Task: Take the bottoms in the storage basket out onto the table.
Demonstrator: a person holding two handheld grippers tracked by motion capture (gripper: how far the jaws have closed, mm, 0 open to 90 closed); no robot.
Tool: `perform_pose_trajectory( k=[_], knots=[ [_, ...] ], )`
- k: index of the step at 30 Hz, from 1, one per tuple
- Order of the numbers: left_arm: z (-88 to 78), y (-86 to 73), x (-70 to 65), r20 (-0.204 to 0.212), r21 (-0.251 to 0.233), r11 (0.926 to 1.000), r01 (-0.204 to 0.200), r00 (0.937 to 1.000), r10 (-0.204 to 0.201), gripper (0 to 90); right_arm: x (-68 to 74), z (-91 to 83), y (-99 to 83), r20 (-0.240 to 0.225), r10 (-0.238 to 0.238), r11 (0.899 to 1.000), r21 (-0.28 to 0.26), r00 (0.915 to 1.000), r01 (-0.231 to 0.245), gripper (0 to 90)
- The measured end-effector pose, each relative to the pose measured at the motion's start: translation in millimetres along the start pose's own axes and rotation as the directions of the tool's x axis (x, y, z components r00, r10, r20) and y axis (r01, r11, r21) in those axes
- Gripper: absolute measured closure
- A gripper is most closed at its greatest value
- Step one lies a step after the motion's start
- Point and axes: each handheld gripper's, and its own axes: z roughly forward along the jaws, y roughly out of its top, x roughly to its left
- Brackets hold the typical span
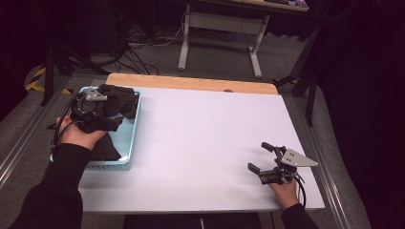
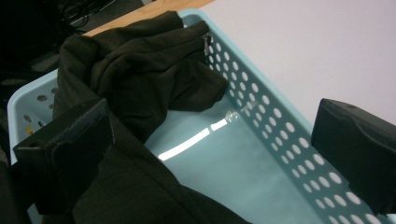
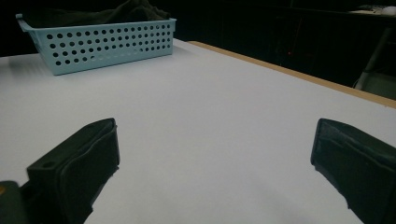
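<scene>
Hovering wide open inside the pale blue perforated plastic basket (image 2: 280,121), the left gripper (image 2: 205,154) grips nothing yet — the soft, limp dark brown cloth (image 2: 140,70) heaped there likely bunches easily; pinch a raised fold. The right gripper (image 3: 215,172) rests open, empty.

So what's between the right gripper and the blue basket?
Nothing: in the high view, bare white tabletop runs from the right gripper to the blue basket; the right gripper view agrees.
</scene>
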Motion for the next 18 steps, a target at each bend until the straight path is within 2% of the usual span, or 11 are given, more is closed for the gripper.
perform_pose_trajectory(
  k=[4, 5, 8, 18],
  knots=[
    [2.4, -0.2, 5.5, -0.016, 0.021, 0.9998, 0.003, 0.9999, -0.002, 0.6, -0.1, 0.3, 0.0, -0.001, -0.001, 1.0, 0.002, 1.0, 0.001, 2.1],
    [4.7, -0.1, 8.8, -0.023, 0.045, 0.9989, 0.016, 0.9996, -0.015, 0.6, 0.0, 0.3, -0.1, -0.001, -0.001, 1.0, 0.004, 1.0, 0.001, 2.1],
    [8.0, 0.0, 12.5, -0.042, 0.065, 0.9976, 0.026, 0.9989, -0.023, 0.7, -0.2, 0.7, -0.1, 0.0, 0.002, 1.0, 0.005, 1.0, -0.002, 2.1],
    [26.8, 1.4, 29.3, -0.122, 0.178, 0.9827, 0.051, 0.9921, -0.029, 0.6, -0.1, 0.8, -0.1, 0.009, 0.001, 1.0, 0.012, 1.0, -0.001, 2.1]
  ],
)
